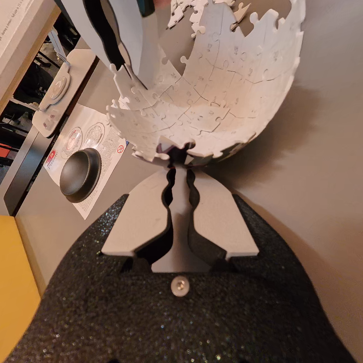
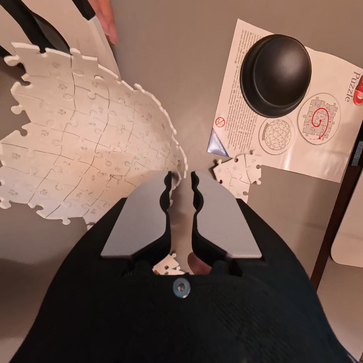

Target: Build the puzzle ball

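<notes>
Your puzzle ball point(image 2: 78, 137) cut off at left edge; numbers on pieces blurred; loose pieces point(image 2: 169, 265) mostly hidden behind your right gripper point(image 2: 180, 173).

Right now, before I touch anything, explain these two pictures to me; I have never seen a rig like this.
There is no robot here. A person holds a two-finger gripper in each hand, and each gripper carries a camera looking along its fingers. One picture comes from the left gripper, which is shut on the rim of the half-built white puzzle ball. The other comes from the right gripper, whose fingers sit at the opposite rim; I cannot tell whether they pinch it. On the grey table lie an instruction sheet with a black stand on it, and a small cluster of joined pieces.
</notes>
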The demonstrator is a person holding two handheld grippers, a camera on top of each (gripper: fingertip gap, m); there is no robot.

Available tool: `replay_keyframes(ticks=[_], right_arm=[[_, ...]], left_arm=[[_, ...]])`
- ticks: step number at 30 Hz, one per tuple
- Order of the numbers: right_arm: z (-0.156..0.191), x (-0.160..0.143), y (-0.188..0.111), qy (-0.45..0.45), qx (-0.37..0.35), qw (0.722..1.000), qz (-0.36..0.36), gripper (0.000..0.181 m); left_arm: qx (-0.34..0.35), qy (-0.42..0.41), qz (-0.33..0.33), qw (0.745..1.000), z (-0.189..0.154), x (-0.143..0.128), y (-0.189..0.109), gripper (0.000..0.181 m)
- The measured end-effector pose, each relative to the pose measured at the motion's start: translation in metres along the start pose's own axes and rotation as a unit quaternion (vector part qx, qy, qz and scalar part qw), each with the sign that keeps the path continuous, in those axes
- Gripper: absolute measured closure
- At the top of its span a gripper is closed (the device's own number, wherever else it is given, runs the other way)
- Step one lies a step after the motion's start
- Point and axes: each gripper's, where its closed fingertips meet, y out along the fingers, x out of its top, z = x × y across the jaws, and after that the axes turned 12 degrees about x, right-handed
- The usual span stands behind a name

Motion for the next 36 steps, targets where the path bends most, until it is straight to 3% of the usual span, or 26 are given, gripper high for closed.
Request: replay_keyframes(ticks=[1, 18, 26, 30, 36], right_arm=[[0.000, 0.001, 0.000, -0.003, 0.000, 1.000, -0.001, 0.163], [0.003, 0.018, -0.006, -0.037, -0.003, 0.999, -0.032, 0.177], [0.003, 0.021, -0.005, -0.044, -0.015, 0.998, -0.038, 0.177], [0.004, 0.019, -0.001, -0.055, -0.017, 0.998, -0.024, 0.155], [0.002, 0.022, 0.006, -0.065, -0.020, 0.997, -0.022, 0.164]], left_arm=[[0.000, 0.000, 0.000, 1.000, 0.000, 0.000, 0.000, 0.170], [-0.001, 0.002, 0.000, 1.000, -0.001, 0.000, 0.000, 0.171], [-0.001, 0.002, -0.001, 1.000, -0.001, 0.000, 0.000, 0.171], [-0.001, 0.003, -0.001, 1.000, -0.001, 0.000, 0.000, 0.171], [0.000, 0.004, -0.001, 1.000, -0.001, 0.000, 0.000, 0.171]])
